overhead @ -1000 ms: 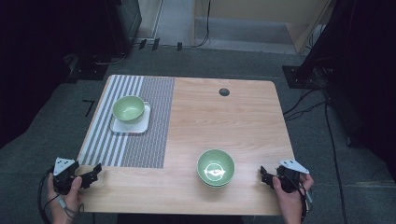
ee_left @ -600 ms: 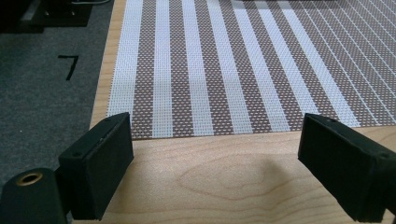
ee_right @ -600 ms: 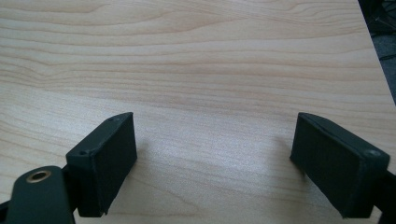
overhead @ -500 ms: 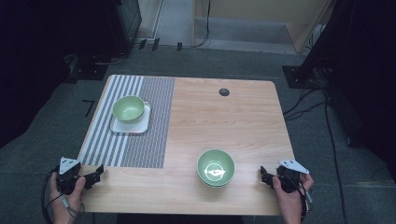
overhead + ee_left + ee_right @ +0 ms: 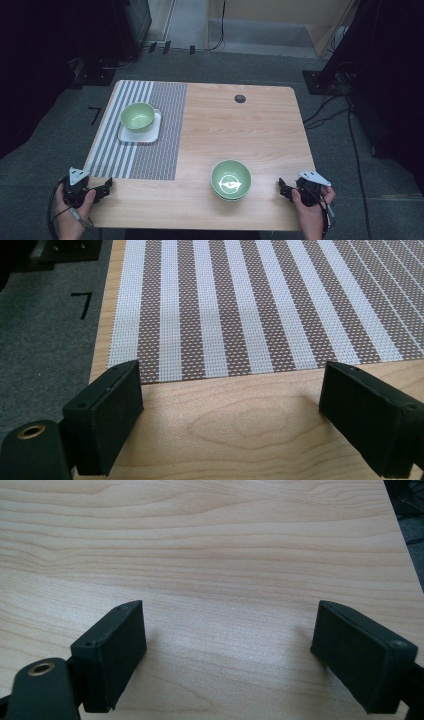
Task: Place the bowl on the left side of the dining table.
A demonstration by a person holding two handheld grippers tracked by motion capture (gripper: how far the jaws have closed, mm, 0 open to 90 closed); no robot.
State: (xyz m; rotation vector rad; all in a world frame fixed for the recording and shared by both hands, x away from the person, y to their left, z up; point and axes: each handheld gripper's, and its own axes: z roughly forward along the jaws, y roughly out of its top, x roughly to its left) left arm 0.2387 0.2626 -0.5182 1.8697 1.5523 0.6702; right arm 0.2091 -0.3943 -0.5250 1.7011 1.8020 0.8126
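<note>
A green bowl (image 5: 137, 116) sits on a white square plate (image 5: 140, 132) on the striped placemat (image 5: 145, 145) at the table's left. A second green bowl (image 5: 231, 179) with a white mark inside stands on bare wood near the front edge. My left gripper (image 5: 106, 188) rests at the front left corner, open, its jaws wide apart over wood just short of the placemat (image 5: 250, 305). My right gripper (image 5: 282, 189) lies at the front right, to the right of the marked bowl, open over bare wood (image 5: 220, 580) with nothing between the jaws.
A small dark round disc (image 5: 240, 98) lies near the table's far edge. The wooden table (image 5: 240, 135) stands on grey carpet, with cables and dark equipment stands behind and to the right.
The left hand and its gripper have shifted slightly right and forward along the front left corner. The right gripper and both bowls have stayed put.
</note>
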